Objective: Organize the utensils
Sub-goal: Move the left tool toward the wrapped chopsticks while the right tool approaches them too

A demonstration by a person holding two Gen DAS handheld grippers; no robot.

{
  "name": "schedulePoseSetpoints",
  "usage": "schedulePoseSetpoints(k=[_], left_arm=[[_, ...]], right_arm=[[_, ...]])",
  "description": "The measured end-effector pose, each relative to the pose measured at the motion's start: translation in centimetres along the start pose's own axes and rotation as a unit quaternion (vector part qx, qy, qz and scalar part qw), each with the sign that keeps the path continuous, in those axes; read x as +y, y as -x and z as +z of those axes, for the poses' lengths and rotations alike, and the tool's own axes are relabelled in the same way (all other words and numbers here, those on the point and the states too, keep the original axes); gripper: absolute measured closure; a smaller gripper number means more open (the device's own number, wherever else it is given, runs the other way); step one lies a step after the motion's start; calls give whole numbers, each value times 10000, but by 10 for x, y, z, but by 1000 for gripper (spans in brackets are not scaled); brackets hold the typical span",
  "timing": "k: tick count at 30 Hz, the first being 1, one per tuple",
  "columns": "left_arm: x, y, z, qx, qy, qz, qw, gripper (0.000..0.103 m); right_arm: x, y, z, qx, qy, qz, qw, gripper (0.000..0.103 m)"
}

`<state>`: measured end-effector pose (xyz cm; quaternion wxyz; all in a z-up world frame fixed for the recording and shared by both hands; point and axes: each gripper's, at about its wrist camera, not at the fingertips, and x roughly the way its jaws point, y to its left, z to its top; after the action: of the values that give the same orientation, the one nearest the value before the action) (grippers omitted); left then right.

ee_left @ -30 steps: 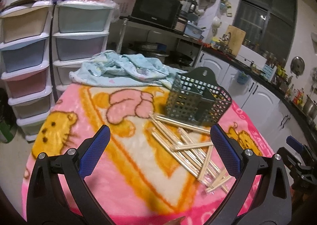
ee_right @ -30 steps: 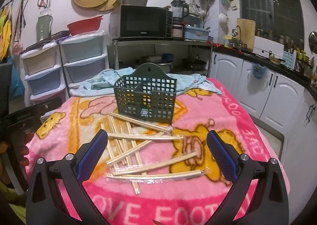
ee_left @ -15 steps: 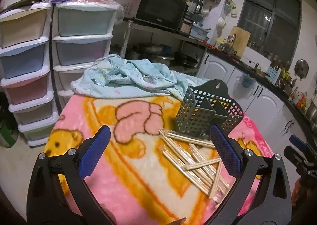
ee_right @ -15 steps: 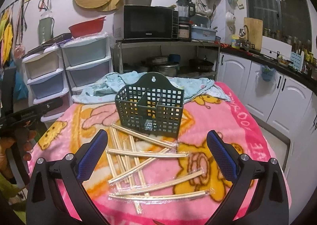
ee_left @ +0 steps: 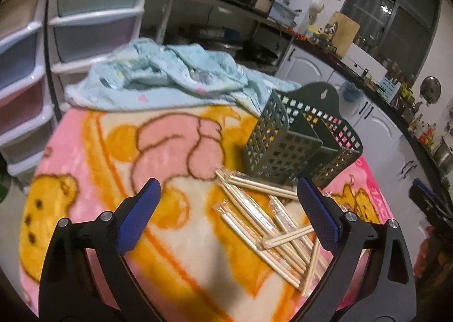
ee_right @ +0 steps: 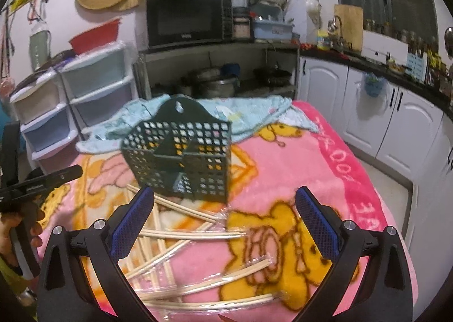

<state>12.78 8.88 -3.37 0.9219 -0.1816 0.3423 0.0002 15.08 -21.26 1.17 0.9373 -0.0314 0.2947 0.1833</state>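
Several pairs of wooden chopsticks in clear wrappers (ee_left: 269, 220) lie scattered on a pink cartoon blanket (ee_left: 93, 157), just in front of a dark green perforated utensil caddy (ee_left: 300, 143) that stands upright. My left gripper (ee_left: 229, 214) is open and empty, hovering over the blanket left of the pile. In the right wrist view the chopsticks (ee_right: 198, 237) lie below the caddy (ee_right: 181, 152). My right gripper (ee_right: 226, 217) is open and empty, low over the chopsticks.
A crumpled light blue cloth (ee_left: 170, 72) lies behind the caddy. Plastic drawer towers (ee_left: 85, 16) stand at the left, a shelf with a microwave (ee_right: 187, 19) behind, white cabinets (ee_right: 368, 101) at the right. The left gripper's body (ee_right: 34, 183) shows at the right view's left edge.
Both grippers have moved forward and lower toward the caddy and chopsticks, which now look larger. Both stayed open. Nothing on the blanket has moved.
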Motion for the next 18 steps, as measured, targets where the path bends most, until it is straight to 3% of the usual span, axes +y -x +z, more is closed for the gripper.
schedulePoseSetpoints(k=[7,18], left_arm=[[3,-29,-6,314,25,-307,9990,26],[15,-70,-20,798,37,-348,9962,47]], right_arm=[[-10,-37,-15,510,-65,49,9987,12],[-30,-83,-41,1258,-489,237,9906,43]])
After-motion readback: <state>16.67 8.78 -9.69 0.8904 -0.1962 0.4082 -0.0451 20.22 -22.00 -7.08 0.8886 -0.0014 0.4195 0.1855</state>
